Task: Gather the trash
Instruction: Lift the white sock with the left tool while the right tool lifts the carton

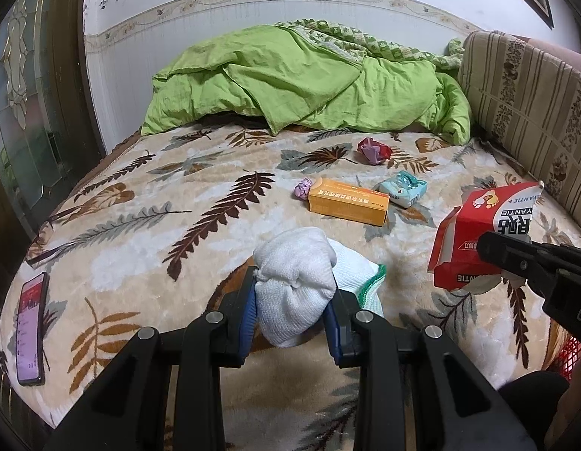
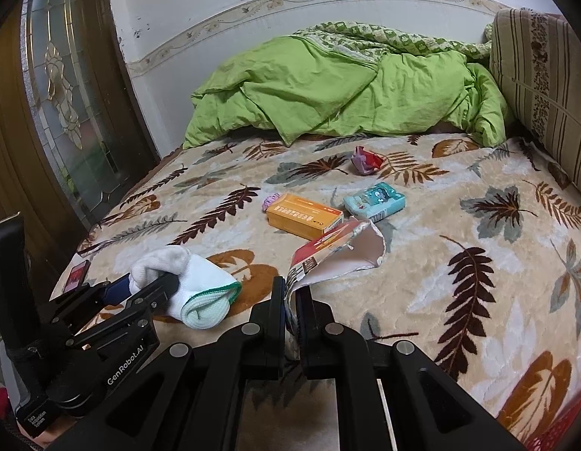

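Leaf-patterned blanket (image 1: 147, 225) over the bed, white wall behind, glazed wooden door at left, striped cushion (image 1: 516, 86) at right.

Left wrist view: one green quilt (image 1: 290, 82) heaped at the far end. Five bits of litter counted: one orange box (image 1: 348, 205), one pale blue packet (image 1: 403, 188) just beside it, one small pink wad (image 1: 303, 189) touching the box's far end, one red-and-purple wrapper (image 1: 373, 150) further back, one torn red carton (image 1: 474, 233). One phone (image 1: 31, 327) near the bed's left edge. Left gripper (image 1: 294, 312) clamped on one rolled white sock (image 1: 294, 282). Right gripper (image 1: 489, 253) pinched shut on the carton.

Right wrist view: same count. Right gripper (image 2: 290, 297) squeezed onto the carton's (image 2: 339, 251) torn flap, carton lifted just above the blanket (image 2: 459, 206). Left gripper (image 2: 151, 282) closed around the sock (image 2: 200, 289), green-edged cuff outward.
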Action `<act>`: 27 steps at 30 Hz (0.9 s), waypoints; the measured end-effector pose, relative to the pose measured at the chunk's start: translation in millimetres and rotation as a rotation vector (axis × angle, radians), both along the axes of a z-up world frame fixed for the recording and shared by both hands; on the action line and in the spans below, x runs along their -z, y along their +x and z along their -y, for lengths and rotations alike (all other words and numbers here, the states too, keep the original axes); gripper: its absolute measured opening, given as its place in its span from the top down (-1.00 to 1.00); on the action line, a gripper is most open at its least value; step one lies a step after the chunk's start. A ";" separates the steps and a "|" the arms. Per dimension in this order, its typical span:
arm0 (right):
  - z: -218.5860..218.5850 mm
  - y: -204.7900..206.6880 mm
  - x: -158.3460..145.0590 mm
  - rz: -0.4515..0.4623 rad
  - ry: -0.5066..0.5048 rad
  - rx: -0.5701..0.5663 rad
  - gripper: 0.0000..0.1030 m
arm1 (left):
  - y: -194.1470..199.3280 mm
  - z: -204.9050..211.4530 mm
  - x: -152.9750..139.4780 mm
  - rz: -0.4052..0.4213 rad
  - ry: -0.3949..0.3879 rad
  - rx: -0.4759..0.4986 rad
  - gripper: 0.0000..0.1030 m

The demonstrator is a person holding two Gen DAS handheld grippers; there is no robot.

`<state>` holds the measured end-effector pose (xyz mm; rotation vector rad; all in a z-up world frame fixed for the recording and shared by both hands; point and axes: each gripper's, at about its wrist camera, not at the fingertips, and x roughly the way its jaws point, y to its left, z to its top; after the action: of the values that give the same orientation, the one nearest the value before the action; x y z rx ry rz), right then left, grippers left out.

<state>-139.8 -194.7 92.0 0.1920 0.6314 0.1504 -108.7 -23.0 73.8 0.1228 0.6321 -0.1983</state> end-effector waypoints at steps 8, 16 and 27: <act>-1.9 -0.9 0.5 -0.005 -0.004 -0.003 0.89 | 1.4 -1.0 -0.2 -0.002 -0.002 0.000 0.42; -0.5 -1.0 0.5 -0.007 0.000 -0.004 0.89 | 0.8 -1.2 0.7 -0.003 -0.003 0.001 0.42; -0.3 -6.2 -3.1 -0.011 0.014 -0.010 0.89 | 2.6 -3.2 0.2 -0.013 -0.013 0.004 0.42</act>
<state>-146.0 -194.3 95.1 0.2035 0.6427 0.1633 -106.2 -19.8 73.7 0.1103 0.6438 -0.2075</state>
